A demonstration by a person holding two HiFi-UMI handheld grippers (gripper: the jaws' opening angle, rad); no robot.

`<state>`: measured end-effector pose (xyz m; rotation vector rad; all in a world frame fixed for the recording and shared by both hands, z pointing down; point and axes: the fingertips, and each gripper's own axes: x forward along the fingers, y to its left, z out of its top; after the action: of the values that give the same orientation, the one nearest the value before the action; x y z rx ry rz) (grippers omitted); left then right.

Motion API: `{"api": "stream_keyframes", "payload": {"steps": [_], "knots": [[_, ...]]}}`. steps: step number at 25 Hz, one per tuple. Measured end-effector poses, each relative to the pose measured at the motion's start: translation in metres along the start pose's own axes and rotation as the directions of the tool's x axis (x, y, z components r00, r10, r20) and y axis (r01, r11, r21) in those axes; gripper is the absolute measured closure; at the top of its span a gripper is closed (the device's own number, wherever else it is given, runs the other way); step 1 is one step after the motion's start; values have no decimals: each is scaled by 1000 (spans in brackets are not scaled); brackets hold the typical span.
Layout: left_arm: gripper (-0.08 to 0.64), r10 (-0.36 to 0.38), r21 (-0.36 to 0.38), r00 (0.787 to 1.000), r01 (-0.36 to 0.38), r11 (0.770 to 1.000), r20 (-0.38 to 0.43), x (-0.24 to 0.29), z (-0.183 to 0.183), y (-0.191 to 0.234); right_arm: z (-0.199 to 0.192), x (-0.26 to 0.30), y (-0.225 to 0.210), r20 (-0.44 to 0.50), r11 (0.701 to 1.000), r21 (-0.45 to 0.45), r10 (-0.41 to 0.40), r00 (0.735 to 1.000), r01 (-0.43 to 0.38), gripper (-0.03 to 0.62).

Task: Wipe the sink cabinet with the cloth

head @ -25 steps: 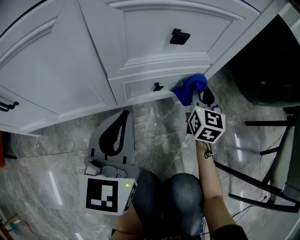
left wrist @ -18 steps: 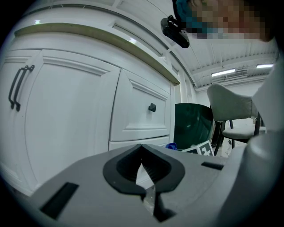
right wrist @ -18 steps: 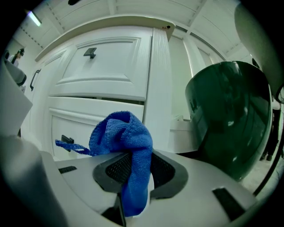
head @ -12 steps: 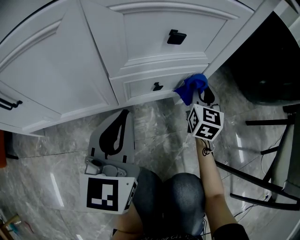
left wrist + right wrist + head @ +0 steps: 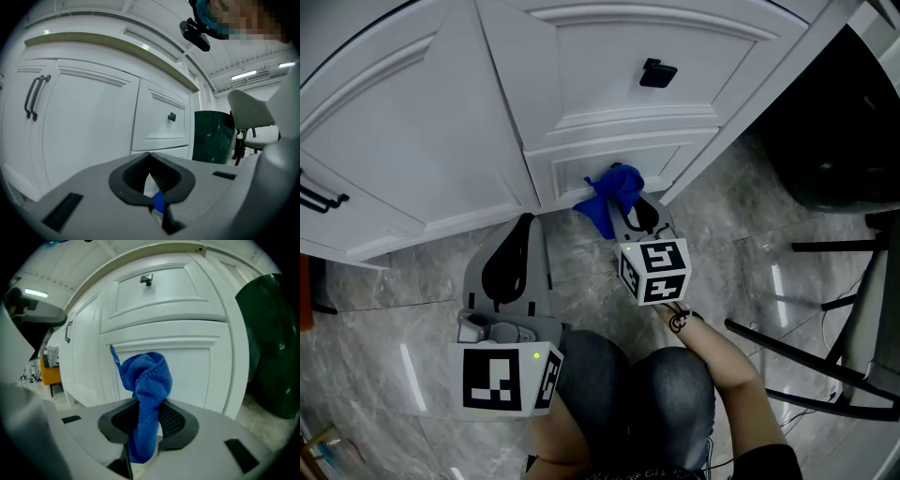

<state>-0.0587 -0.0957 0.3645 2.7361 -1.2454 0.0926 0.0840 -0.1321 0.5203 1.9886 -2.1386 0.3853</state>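
The white sink cabinet (image 5: pixel 441 122) fills the top of the head view. A bunched blue cloth (image 5: pixel 612 192) is pressed on the low drawer front (image 5: pixel 567 167) under the drawer with the black knob (image 5: pixel 657 73). My right gripper (image 5: pixel 630 214) is shut on the cloth, which sticks up between its jaws in the right gripper view (image 5: pixel 145 376), close to the drawer panel (image 5: pixel 197 376). The low drawer's knob is hidden behind the cloth. My left gripper (image 5: pixel 525 225) hangs over the floor to the left, shut and empty, facing the cabinet door (image 5: pixel 89 126).
A dark green bin (image 5: pixel 834 122) stands right of the cabinet, also in the right gripper view (image 5: pixel 272 343). Black chair legs (image 5: pixel 816 323) cross the marble floor (image 5: pixel 403 291) at right. The person's knees (image 5: pixel 637 394) are below the grippers. A black door handle (image 5: pixel 319 197) sits far left.
My right gripper has slid the cloth leftward along the low drawer, from its right end to its middle, covering the small knob. The left gripper shifted slightly left.
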Motion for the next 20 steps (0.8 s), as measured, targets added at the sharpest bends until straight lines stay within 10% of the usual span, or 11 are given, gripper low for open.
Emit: {"api": "stream_keyframes", "payload": {"steps": [8,20], "knots": [[557,12,5,1000,-12,1000,1,-3,0,4,-7,20,86,-26,959,-153,239,971,-240,476],[557,-8,5,1000,8,1000,-4,-1,-1,-1,-17,53,100,-17,938,-253,242,970,-238,477]]}}
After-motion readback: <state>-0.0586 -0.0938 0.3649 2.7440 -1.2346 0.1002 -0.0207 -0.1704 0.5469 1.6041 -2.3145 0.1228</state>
